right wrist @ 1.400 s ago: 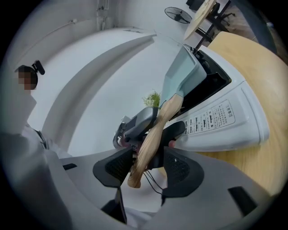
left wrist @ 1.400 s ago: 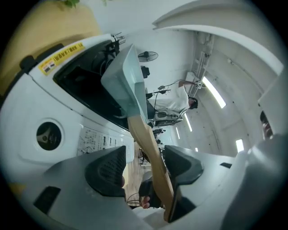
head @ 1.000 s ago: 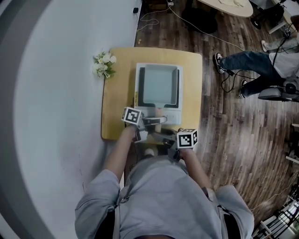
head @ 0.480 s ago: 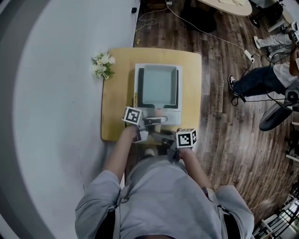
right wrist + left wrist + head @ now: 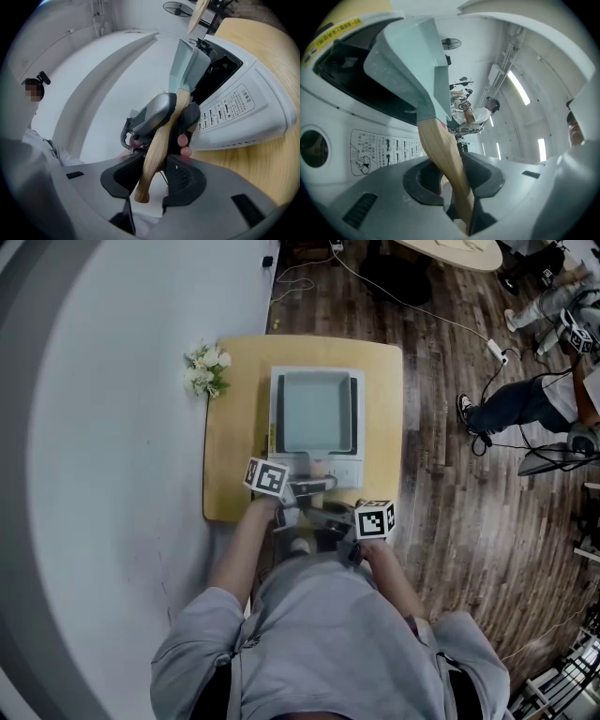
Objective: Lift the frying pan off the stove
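Observation:
A square pale-green frying pan (image 5: 317,413) rests on the white stove (image 5: 342,470), its wooden handle (image 5: 319,465) pointing toward me. In the left gripper view the handle (image 5: 440,150) runs down between the pads of my left gripper (image 5: 452,180), which press on it just behind the pan (image 5: 412,61). My right gripper (image 5: 152,176) holds the handle's free end (image 5: 157,150) between its jaws. These are closing, with the pads against the wood. Ahead of it the left gripper (image 5: 164,112) clamps the same handle. From the head, the left gripper (image 5: 305,486) and right gripper (image 5: 323,514) sit close together.
The stove stands on a small wooden table (image 5: 234,427) against a white curved wall. A bunch of white flowers (image 5: 206,369) lies at the table's left edge. A person (image 5: 525,399) and cables are on the wooden floor to the right.
Both grippers stay at the pan's handle with hardly any shift. The person on the floor to the right has moved farther right.

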`<state>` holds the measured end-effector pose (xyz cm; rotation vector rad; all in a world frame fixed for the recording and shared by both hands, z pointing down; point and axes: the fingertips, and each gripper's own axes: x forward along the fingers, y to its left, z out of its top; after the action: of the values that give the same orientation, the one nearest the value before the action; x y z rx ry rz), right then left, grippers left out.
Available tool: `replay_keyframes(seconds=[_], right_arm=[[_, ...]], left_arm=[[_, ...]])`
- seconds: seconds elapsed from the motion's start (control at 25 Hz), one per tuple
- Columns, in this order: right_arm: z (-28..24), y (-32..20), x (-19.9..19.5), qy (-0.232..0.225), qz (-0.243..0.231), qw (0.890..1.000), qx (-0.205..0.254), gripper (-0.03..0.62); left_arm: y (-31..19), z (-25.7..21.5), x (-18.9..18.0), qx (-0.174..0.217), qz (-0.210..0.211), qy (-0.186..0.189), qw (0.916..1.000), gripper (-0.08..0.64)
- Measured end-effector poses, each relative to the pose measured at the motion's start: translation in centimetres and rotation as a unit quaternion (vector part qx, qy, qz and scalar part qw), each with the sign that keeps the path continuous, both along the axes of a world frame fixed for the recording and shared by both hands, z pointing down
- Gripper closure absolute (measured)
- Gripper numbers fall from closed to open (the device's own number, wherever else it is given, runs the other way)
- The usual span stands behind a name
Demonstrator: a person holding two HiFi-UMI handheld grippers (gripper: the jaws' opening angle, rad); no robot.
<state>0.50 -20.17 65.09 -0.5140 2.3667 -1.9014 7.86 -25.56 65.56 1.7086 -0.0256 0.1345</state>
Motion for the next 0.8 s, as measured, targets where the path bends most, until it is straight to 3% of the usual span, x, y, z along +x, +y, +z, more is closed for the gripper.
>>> replay_keyframes(seconds=[0.36,0.8], right_arm=[[-1.7,2.2,-1.1,-0.002,-0.02,0.999,0.041,0.465],[-4.2,8.0,-2.4,-0.004,-0.034,0.993,0.11,0.466]], left_arm=[[1.8,-2.2,-1.4,0.055,-0.02,-0.02,0.9981,0.448],[7.5,-5.4,-2.6,0.134,-0.018,-0.034,0.9902,0.448]])
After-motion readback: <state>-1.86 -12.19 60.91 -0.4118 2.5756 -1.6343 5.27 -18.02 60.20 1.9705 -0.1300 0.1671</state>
